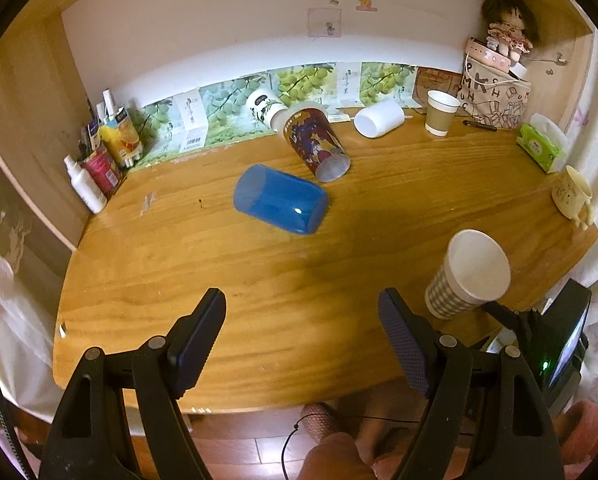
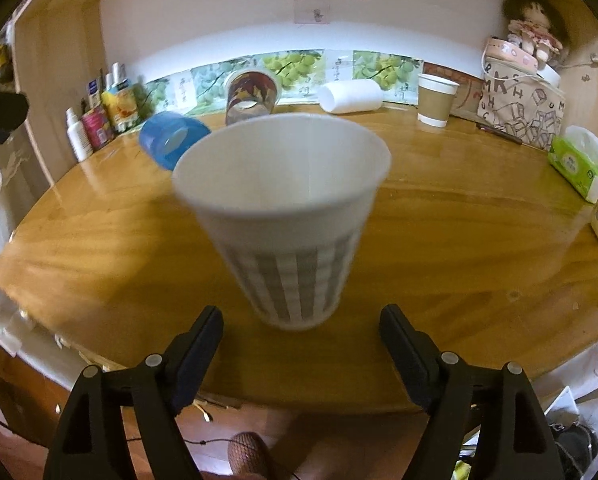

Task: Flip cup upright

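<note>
Wooden worktop (image 2: 459,248) backed by a white wall. Checked cup (image 2: 287,216) stands upright near the front edge, just ahead of the right gripper (image 2: 301,320), whose jaws are spread wide and clear of it. Left gripper (image 1: 301,308) hovers wide apart, holding nothing. Blue cup (image 1: 279,204) lies on its side mid-worktop.

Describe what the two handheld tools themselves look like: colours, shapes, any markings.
Both look alike. The left tool and right tool each have two black plastic arms with triangular cut-outs and round silver-grey rivets at the joints. Each arm ends in a flat rectangular finger pad, dark blue with a fine cross-hatched grip texture. No printed markings show. A thin black cable hangs below the left tool.
</note>
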`<state>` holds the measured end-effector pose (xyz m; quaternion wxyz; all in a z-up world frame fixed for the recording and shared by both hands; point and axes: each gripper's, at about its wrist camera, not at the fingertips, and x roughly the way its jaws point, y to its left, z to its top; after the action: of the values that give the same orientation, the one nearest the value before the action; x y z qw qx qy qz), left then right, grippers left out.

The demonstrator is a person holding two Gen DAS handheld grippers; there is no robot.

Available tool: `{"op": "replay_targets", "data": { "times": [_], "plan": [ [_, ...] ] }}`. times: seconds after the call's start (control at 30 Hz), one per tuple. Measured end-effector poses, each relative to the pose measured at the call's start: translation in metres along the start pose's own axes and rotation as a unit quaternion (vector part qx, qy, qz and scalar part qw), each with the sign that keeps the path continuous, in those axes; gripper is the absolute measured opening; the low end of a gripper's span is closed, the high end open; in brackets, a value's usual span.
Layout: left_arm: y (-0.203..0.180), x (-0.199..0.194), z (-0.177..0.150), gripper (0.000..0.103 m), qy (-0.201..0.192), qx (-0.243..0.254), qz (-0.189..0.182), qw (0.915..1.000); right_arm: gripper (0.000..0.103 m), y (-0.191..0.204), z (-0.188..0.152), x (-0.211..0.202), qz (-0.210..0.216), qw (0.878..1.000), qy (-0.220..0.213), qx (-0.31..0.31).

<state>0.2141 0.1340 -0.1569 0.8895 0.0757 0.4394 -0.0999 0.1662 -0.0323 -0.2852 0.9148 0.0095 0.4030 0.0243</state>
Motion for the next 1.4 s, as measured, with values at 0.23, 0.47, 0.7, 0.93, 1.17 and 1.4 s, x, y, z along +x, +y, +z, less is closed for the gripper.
{"op": "replay_targets", "data": {
  "times": [0.23,0.47,0.7,0.93,1.17,1.4],
  "plan": [
    [-0.019,-0.01,-0.017,0.082,0.026,-0.021,0.024,0.9991,0.082,-0.01,-0.015,-0.029,-0.002,0.998,0.062,-0.02],
    [-0.034,-0.02,-0.044,0.082,0.055,-0.058,0.024,0.9965,0.082,-0.034,-0.025,-0.066,-0.016,0.992,0.123,-0.016],
    [-0.053,-0.044,-0.064,0.082,0.063,-0.095,0.035,0.9929,0.085,-0.063,-0.021,-0.118,-0.007,0.988,0.153,0.037],
    [-0.073,-0.088,-0.079,0.082,0.044,-0.138,0.012,0.9894,0.085,-0.066,-0.01,-0.182,0.033,0.993,0.113,0.021],
    [-0.094,-0.142,-0.082,0.082,-0.025,-0.164,0.014,0.986,0.085,-0.068,-0.002,-0.227,0.066,0.99,0.117,0.046],
    [-0.102,-0.18,-0.084,0.082,-0.094,-0.163,0.047,0.981,0.085,-0.054,-0.005,-0.267,0.045,0.997,0.068,0.0]
  ]
}}
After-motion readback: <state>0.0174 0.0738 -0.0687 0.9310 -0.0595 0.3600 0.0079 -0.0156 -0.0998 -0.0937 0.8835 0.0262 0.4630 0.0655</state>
